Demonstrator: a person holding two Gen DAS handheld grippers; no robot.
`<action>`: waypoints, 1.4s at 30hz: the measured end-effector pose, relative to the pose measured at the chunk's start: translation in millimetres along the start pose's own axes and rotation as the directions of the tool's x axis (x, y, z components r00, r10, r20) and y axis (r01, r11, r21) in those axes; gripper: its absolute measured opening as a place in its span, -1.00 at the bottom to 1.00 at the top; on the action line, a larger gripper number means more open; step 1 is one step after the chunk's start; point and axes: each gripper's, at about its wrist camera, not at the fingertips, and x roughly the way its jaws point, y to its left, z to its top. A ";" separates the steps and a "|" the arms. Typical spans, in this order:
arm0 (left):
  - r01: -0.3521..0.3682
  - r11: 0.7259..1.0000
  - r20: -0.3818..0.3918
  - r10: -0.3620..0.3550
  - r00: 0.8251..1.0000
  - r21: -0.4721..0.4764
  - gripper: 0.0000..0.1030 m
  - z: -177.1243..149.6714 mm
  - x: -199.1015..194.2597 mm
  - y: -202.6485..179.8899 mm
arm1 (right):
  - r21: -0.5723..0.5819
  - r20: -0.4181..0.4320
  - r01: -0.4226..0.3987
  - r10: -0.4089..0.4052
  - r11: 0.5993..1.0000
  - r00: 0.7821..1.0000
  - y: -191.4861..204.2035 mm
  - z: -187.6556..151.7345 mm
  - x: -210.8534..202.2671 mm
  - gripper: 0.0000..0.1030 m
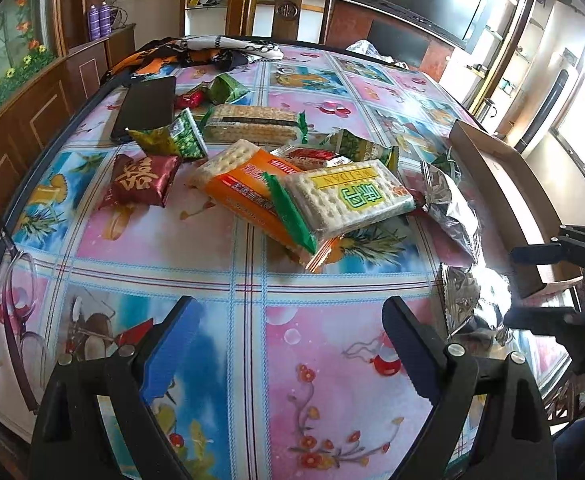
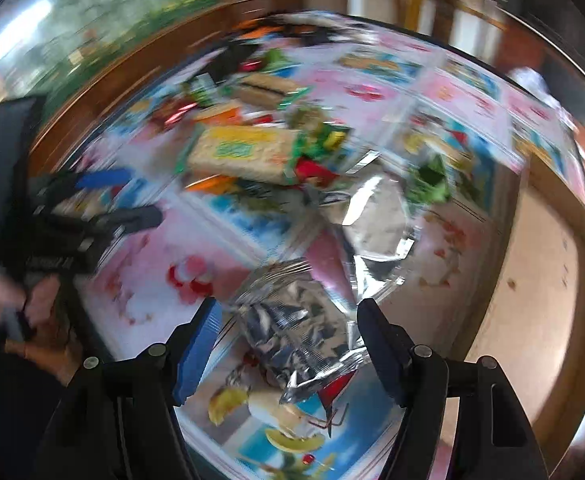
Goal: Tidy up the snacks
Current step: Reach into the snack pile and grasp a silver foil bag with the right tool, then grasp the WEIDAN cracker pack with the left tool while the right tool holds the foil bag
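While hovering low above the patterned tablecloth (image 1: 252, 264), spread wide and gripping nothing: left gripper (image 1: 292, 344) in its own wrist view. Straight ahead of the fingers, heaped together, a green-labelled cracker pack (image 1: 348, 196) lying across an orange cracker pack (image 1: 248, 188). Ahead and left, a dark red pouch (image 1: 142, 178) and a green pouch (image 1: 172, 138); farther on, a third cracker pack (image 1: 252, 122) and a black phone (image 1: 146, 108). Ahead and right, crumpled silver bags (image 1: 448, 208) beside an open cardboard box (image 1: 492, 184), with the right gripper (image 1: 552, 280) at its near end.

Seen through the motion-blurred right wrist view, right gripper (image 2: 288, 328) likewise spread, straddling a silver foil bag (image 2: 296, 328) without pinching it. Just ahead, a second silver bag (image 2: 372, 224); beyond, the blurred snack heap (image 2: 244, 152). Off to the right, the box floor (image 2: 532, 280); far left, the left gripper (image 2: 104, 196).
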 end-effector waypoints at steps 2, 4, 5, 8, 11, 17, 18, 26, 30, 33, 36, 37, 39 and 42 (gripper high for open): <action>-0.002 1.000 0.002 0.002 1.000 -0.005 0.80 -1.2 -1.7 1.6 | -0.055 -0.027 -0.033 0.032 0.998 0.999 2.0 0.8 3.7 0.45; -0.002 1.000 0.005 0.002 1.000 -0.007 0.80 -2.2 -3.7 2.8 | -0.091 -0.069 -0.071 0.065 0.993 0.996 1.3 3.1 13.2 0.45; -0.003 1.000 0.007 0.003 1.000 -0.007 0.80 -3.1 -5.0 3.2 | -0.101 -0.083 -0.084 0.076 0.991 0.994 0.8 4.0 16.8 0.45; -0.002 1.000 0.012 0.002 1.000 -0.005 0.80 -4.9 -8.7 3.4 | -0.133 -0.097 -0.054 0.041 0.990 0.994 -0.3 11.0 26.8 0.45; 0.003 1.000 0.010 -0.003 1.000 0.000 0.80 -6.4 -10.7 2.5 | -0.165 -0.106 -0.045 0.027 0.985 0.994 -2.0 19.1 35.5 0.45; 0.012 1.000 0.009 -0.013 1.000 0.016 0.80 -3.5 -13.1 0.3 | -0.192 -0.167 -0.096 0.064 0.977 0.984 6.8 21.0 47.9 0.46; 0.016 1.000 0.010 -0.016 1.000 0.019 0.80 -1.7 -13.1 -0.4 | -0.193 -0.165 -0.092 0.060 0.977 0.984 8.5 19.3 48.4 0.46; 0.041 0.990 0.013 -0.043 0.999 0.133 0.80 28.7 -9.7 -19.8 | -0.119 -0.178 -0.015 -0.006 0.993 0.984 7.7 -4.4 46.4 0.37; 0.051 0.974 -0.004 -0.052 0.999 0.222 0.80 46.6 -1.2 -33.3 | -0.110 -0.145 0.059 -0.075 0.992 0.987 13.8 -18.1 42.1 0.25; 0.056 0.950 -0.029 -0.050 0.998 0.307 0.80 59.4 8.3 -42.9 | -0.045 -0.128 0.066 -0.071 0.997 0.989 10.7 -23.7 36.4 0.22; 0.061 0.915 -0.056 -0.042 0.998 0.399 0.80 69.9 18.0 -51.0 | 0.037 -0.114 0.049 -0.044 0.998 0.992 4.7 -31.3 29.1 0.22; 0.062 0.896 -0.071 -0.034 0.997 0.440 0.80 73.7 23.6 -53.6 | 0.058 -0.112 0.044 -0.038 0.997 0.993 3.8 -32.4 28.0 0.22; 0.054 0.869 -0.090 -0.011 0.996 0.492 0.80 78.5 31.9 -56.8 | 0.090 -0.107 0.042 -0.032 0.995 0.994 2.5 -35.2 26.0 0.22; 0.058 0.828 -0.123 0.013 0.992 0.558 0.80 82.7 46.8 -60.0 | 0.123 -0.100 0.040 -0.028 0.992 0.995 0.6 -39.4 22.3 0.22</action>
